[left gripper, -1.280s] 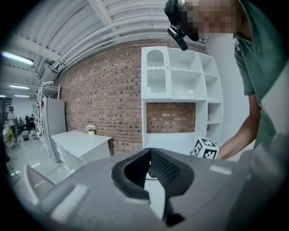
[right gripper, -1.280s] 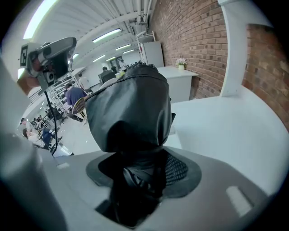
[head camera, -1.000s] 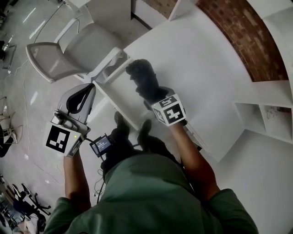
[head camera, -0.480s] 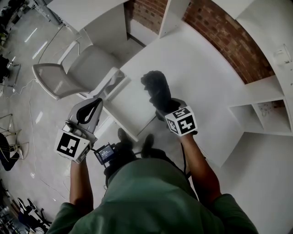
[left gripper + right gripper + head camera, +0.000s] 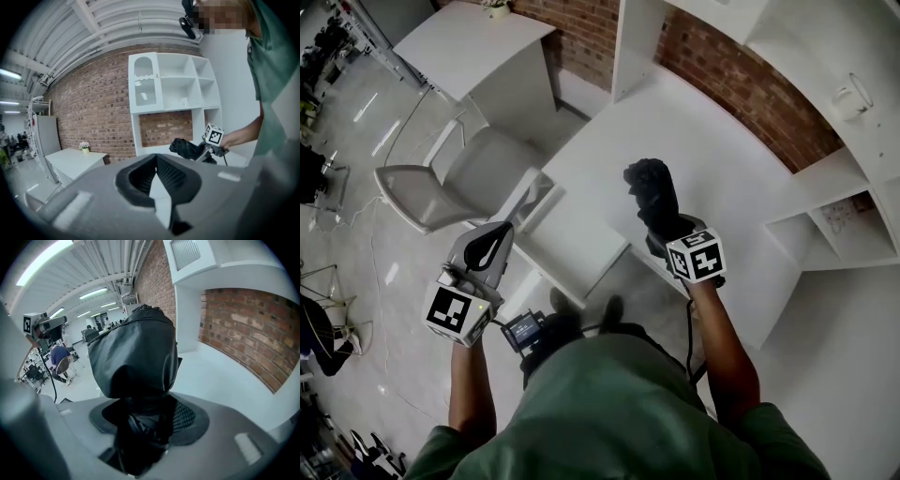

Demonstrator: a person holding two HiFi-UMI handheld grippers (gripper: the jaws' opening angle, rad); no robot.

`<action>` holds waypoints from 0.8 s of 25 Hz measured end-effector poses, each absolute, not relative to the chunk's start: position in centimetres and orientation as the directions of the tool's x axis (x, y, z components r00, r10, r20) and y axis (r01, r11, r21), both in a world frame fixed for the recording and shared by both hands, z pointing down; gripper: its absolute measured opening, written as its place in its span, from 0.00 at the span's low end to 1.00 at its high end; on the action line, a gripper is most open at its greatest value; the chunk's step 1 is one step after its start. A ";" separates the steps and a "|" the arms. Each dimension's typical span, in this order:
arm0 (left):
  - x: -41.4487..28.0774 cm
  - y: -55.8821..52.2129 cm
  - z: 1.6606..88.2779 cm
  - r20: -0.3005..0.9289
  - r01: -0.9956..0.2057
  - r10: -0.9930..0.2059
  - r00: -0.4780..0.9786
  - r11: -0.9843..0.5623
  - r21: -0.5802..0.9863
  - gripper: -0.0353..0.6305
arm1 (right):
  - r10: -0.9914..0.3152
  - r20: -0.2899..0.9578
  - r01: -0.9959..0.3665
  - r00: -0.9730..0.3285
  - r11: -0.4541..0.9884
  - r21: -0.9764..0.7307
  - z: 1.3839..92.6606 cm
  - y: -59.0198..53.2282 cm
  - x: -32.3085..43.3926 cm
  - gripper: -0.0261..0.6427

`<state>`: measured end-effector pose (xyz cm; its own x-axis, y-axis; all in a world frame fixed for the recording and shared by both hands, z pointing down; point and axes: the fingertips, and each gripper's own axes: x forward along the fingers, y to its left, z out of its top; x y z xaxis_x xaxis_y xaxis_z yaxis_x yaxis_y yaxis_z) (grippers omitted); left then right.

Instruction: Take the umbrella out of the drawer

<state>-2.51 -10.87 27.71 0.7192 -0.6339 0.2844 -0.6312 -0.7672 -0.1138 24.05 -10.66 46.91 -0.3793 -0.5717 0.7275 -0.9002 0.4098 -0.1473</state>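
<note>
Clasping black umbrella (image 5: 649,190); right gripper (image 5: 664,228) above desk (image 5: 727,141)

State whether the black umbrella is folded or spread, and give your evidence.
Folded. The umbrella is a compact black bundle with gathered fabric, clamped in the right claw; no canopy is spread.

The white desk (image 5: 741,178) fills the centre of the head view, its far edge against the brick wall (image 5: 741,80). A white drawer (image 5: 577,248) projects from its lower-left edge. At upper left, a second white table (image 5: 459,47) carries a small flower pot (image 5: 85,147). At left, a grey chair (image 5: 441,183) stands on the glossy floor (image 5: 356,244).
</note>
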 end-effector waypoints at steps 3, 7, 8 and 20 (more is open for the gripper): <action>-1.9 -10.5 27.4 0.301 -0.630 -0.635 0.711 -0.766 -0.127 0.06 | -0.577 0.735 -0.915 -0.355 0.376 -0.146 47.3 -10.2 26.6 0.42; -0.9 -9.9 26.8 0.293 -0.610 -0.625 0.724 -0.778 -0.151 0.06 | -0.569 0.753 -0.928 -0.331 0.341 -0.150 48.6 -9.7 29.9 0.42; -0.7 -9.8 26.7 0.295 -0.610 -0.625 0.723 -0.777 -0.153 0.06 | -0.564 0.760 -0.931 -0.324 0.333 -0.150 49.0 -9.6 30.7 0.42; -0.7 -7.2 25.6 0.310 -0.640 -0.661 0.683 -0.746 -0.183 0.06 | -0.454 0.856 -0.961 -0.247 0.232 -0.154 56.7 -7.4 38.2 0.42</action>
<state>-0.72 -7.25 25.57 0.6829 -0.6614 0.3101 -0.6398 -0.7464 -0.1829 38.15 -7.36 56.73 -0.2469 -0.4541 0.8561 -0.9605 0.2316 -0.1543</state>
